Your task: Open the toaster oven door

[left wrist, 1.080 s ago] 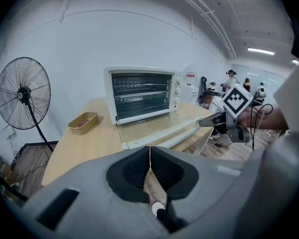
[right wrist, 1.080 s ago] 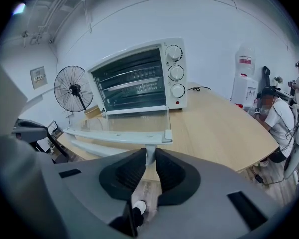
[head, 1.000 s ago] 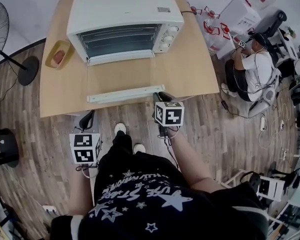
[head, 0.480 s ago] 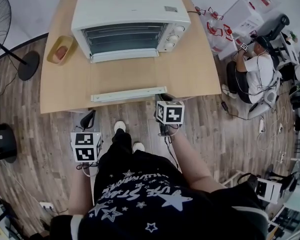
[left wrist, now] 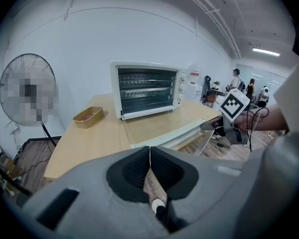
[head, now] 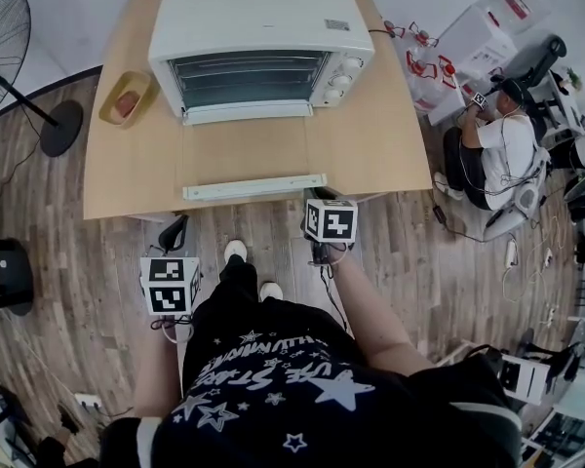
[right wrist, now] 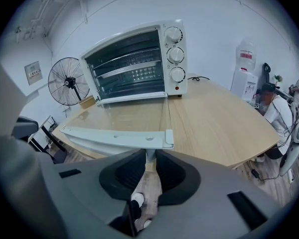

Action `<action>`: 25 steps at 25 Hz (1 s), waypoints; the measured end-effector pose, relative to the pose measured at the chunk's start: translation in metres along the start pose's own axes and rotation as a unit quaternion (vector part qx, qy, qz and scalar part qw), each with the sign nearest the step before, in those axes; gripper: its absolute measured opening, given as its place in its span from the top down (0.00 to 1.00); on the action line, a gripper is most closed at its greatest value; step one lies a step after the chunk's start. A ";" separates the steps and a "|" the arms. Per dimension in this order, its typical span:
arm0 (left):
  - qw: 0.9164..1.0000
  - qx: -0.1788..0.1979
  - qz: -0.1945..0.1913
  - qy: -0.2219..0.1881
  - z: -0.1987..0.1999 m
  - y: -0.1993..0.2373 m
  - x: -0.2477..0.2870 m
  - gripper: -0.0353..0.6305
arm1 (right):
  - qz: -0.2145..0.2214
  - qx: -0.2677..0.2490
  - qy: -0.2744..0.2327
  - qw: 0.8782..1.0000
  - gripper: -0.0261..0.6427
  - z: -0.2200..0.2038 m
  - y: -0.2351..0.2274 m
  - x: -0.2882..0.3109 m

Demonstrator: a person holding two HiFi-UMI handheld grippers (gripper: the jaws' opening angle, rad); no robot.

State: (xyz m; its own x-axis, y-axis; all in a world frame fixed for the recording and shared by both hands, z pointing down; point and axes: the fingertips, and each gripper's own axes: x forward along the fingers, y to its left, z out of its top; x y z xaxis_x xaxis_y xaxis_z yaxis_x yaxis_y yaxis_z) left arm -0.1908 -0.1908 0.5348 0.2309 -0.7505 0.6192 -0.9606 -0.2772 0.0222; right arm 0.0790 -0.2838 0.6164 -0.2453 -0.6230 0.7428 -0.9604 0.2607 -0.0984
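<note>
A white toaster oven [head: 258, 37] stands at the back of the wooden table [head: 127, 178]. Its glass door [head: 249, 149] lies folded down, almost flat over the tabletop. The pale handle bar [head: 253, 186] runs along the door's near edge. My right gripper [head: 317, 195] sits at the bar's right end, and in the right gripper view it [right wrist: 149, 156] is shut on the handle's short post under the bar [right wrist: 114, 136]. My left gripper [head: 173, 232] hangs below the table's front edge, apart from the oven. Its [left wrist: 149, 156] jaws are shut together on nothing.
A shallow brown dish [head: 127, 100] sits on the table left of the oven. A standing fan [head: 0, 27] is on the floor at the left. A seated person [head: 502, 144] and cluttered gear are to the right. The oven's knobs [right wrist: 175, 54] face me.
My right gripper has sunk slightly with the handle, bringing the door a little lower. The left gripper has stayed where it was.
</note>
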 end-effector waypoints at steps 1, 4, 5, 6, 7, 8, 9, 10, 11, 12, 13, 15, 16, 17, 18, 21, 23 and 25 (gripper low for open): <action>1.000 0.001 0.001 -0.001 0.001 0.000 -0.001 0.91 | 0.001 0.002 -0.001 1.000 0.86 0.000 0.000 -0.001; 1.000 0.003 0.006 -0.005 0.002 -0.004 -0.005 0.91 | 0.010 0.006 -0.005 1.000 0.86 0.001 0.001 -0.009; 1.000 0.004 0.008 -0.007 0.003 -0.007 -0.008 0.91 | 0.014 0.006 -0.009 1.000 0.86 0.002 0.000 -0.013; 1.000 0.005 0.010 -0.010 0.003 -0.010 -0.010 0.91 | 0.017 0.005 -0.013 1.000 0.86 0.002 -0.001 -0.018; 1.000 0.006 0.012 -0.013 0.004 -0.014 -0.013 0.91 | 0.020 0.005 -0.018 1.000 0.86 0.002 -0.003 -0.023; 1.000 0.007 0.014 -0.017 0.005 -0.019 -0.017 0.91 | 0.022 0.005 -0.023 0.999 0.86 0.002 -0.006 -0.029; 1.000 0.007 0.015 -0.021 0.006 -0.024 -0.021 0.91 | 0.025 0.006 -0.030 0.999 0.86 0.002 -0.008 -0.036; 1.000 0.007 0.017 -0.025 0.006 -0.030 -0.026 0.91 | 0.028 0.007 -0.036 0.999 0.86 0.002 -0.011 -0.042; 0.999 0.007 0.018 -0.029 0.006 -0.035 -0.030 0.91 | 0.030 0.008 -0.042 0.999 0.86 0.002 -0.014 -0.049; 0.999 0.007 0.019 -0.031 0.004 -0.040 -0.035 0.91 | 0.031 0.009 -0.047 0.998 0.86 0.002 -0.016 -0.056; 0.999 0.005 0.020 -0.032 0.002 -0.045 -0.038 0.91 | 0.033 0.011 -0.053 0.998 0.86 0.001 -0.018 -0.062; 0.999 -0.001 0.023 -0.034 -0.002 -0.052 -0.044 0.91 | 0.041 0.015 -0.063 0.997 0.86 0.000 -0.021 -0.074; 0.999 -0.003 0.023 -0.034 -0.004 -0.056 -0.046 0.91 | 0.045 0.017 -0.068 0.997 0.86 0.000 -0.022 -0.080; 0.999 -0.003 0.023 -0.033 -0.006 -0.060 -0.048 0.91 | 0.049 0.019 -0.073 0.996 0.86 -0.001 -0.024 -0.086; 0.999 0.000 0.022 -0.033 -0.007 -0.064 -0.049 0.91 | 0.053 0.021 -0.079 0.995 0.86 -0.001 -0.025 -0.091; 0.999 0.013 0.017 -0.033 -0.009 -0.076 -0.052 0.91 | 0.061 0.029 -0.100 0.993 0.88 -0.001 -0.029 -0.110; 0.999 0.019 0.013 -0.035 -0.010 -0.084 -0.055 0.91 | 0.064 0.028 -0.113 0.991 0.92 0.000 -0.029 -0.122; 0.999 0.021 0.009 -0.033 -0.011 -0.091 -0.055 0.91 | 0.065 0.022 -0.125 0.990 0.95 0.002 -0.028 -0.131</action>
State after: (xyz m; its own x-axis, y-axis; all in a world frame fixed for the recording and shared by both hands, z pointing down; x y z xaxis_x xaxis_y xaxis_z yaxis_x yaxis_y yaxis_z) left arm -0.1176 -0.1174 0.5074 0.2251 -0.7926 0.5667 -0.9575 -0.2877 -0.0219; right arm 0.1378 -0.2110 0.5204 -0.3872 -0.7509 0.5351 -0.9219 0.3225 -0.2146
